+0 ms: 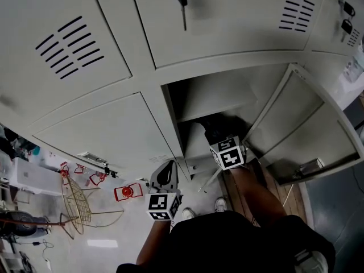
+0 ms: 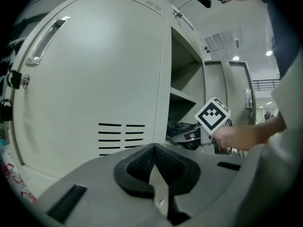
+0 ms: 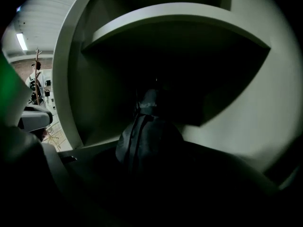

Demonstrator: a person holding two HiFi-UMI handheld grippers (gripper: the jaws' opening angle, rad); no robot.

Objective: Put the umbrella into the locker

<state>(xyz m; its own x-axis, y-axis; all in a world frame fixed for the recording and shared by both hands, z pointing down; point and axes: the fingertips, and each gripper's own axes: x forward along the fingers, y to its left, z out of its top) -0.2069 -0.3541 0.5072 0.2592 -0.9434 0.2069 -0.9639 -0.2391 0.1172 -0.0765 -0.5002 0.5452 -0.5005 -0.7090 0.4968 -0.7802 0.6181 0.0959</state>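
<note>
The umbrella (image 3: 149,136) is dark, folded and strapped. My right gripper (image 3: 150,171) is shut on it, and its tip points into the open locker compartment below the shelf (image 3: 175,18). In the head view the right gripper (image 1: 220,136) reaches into the locker opening (image 1: 196,104), with the umbrella (image 1: 219,127) dark just past its marker cube. The locker door (image 1: 307,124) stands swung open to the right. My left gripper (image 1: 166,174) hangs outside, left of the opening. Its black pads (image 2: 142,167) are together with nothing between them. The left gripper view also shows the right gripper (image 2: 185,135) at the opening.
Closed grey locker doors (image 2: 94,79) with vent slots and a handle (image 2: 47,37) fill the left side. A wire rack (image 1: 77,203) and red items (image 1: 128,191) are on the floor at the left. The person's shoes (image 1: 186,213) stand close in front of the locker.
</note>
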